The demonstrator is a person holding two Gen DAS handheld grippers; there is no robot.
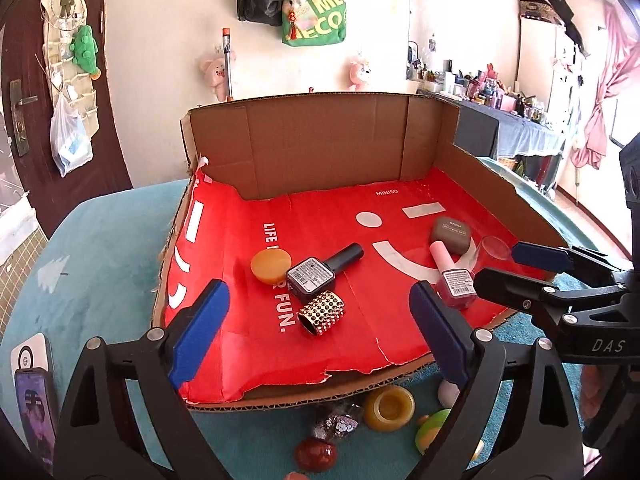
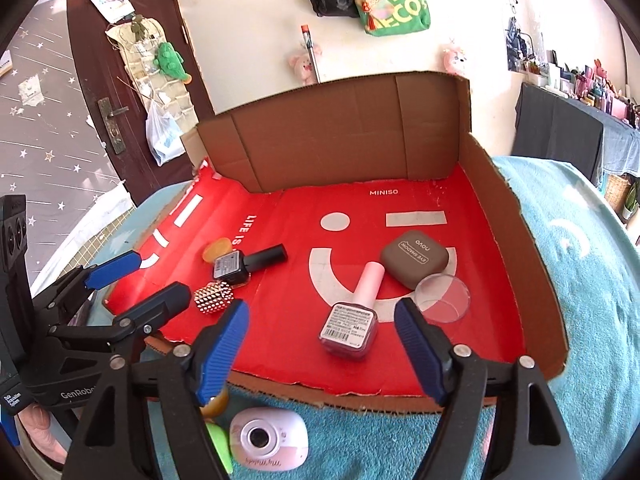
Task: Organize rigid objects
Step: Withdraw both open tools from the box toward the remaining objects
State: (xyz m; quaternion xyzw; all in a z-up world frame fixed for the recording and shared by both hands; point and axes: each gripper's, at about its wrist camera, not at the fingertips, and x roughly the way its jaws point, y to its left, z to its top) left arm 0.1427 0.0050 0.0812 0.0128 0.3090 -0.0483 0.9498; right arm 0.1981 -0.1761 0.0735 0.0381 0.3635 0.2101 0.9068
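An open cardboard box point(image 1: 320, 144) with a red liner holds the sorted items. Lying on the liner are a gold studded cylinder point(image 1: 321, 313), a black nail polish bottle point(image 1: 316, 274) and an orange half-ball point(image 1: 270, 266). My left gripper point(image 1: 320, 300) is open in front of them, its pads touching nothing. A pink nail polish bottle point(image 2: 350, 326) lies flat ahead of my right gripper point(image 2: 322, 308), which is open and free of it. Behind it sit a brown eyeshadow case point(image 2: 414, 258) and a clear round lid point(image 2: 442, 296).
On the teal cloth point(image 2: 580, 280) before the box lie a yellow cup point(image 1: 388, 406), a green ball point(image 1: 434, 428), a red-brown piece point(image 1: 316, 454), a glittery item point(image 1: 336, 424) and a pink toy camera point(image 2: 268, 444). A phone point(image 1: 34, 412) lies at the left.
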